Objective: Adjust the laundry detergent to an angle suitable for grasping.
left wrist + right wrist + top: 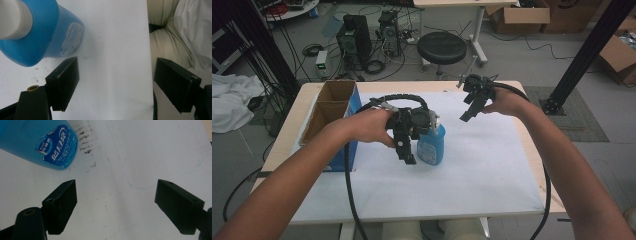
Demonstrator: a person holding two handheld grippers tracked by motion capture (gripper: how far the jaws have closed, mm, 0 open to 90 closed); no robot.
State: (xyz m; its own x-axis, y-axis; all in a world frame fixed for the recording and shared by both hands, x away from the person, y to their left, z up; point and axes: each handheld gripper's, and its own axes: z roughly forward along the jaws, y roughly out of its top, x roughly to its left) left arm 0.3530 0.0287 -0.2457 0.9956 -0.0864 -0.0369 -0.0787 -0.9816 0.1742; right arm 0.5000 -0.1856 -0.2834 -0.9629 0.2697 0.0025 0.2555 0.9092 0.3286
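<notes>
High view, near to far: two forearms enter from the bottom edge and rise toward mid-frame over the white-covered surface (472, 170). At centre-left, the left hand-held gripper (406, 150) points down just left of an upright blue bottle (432, 145), close against its side; whether it touches cannot be told there. Its black cable loops above the bottle and trails to the lower edge. Higher, at upper centre-right, the right hand-held gripper (468, 112) hangs in the air, well apart from the bottle. At the left edge of the surface stands a blue-sided cardboard box (332, 107), open on top. Beyond the far edge, a black round stool (441, 47) stands on the floor.

Left gripper view: the two black jaws stand wide apart with bare white sheet between them; the blue bottle (37, 35), with its white cap (15, 18), lies at upper left, outside the gap and clear of the nearer jaw.

Right gripper view: the jaws are likewise spread wide and hold nothing; the labelled blue bottle (40, 142) occupies the upper left, apart from both jaws.
</notes>
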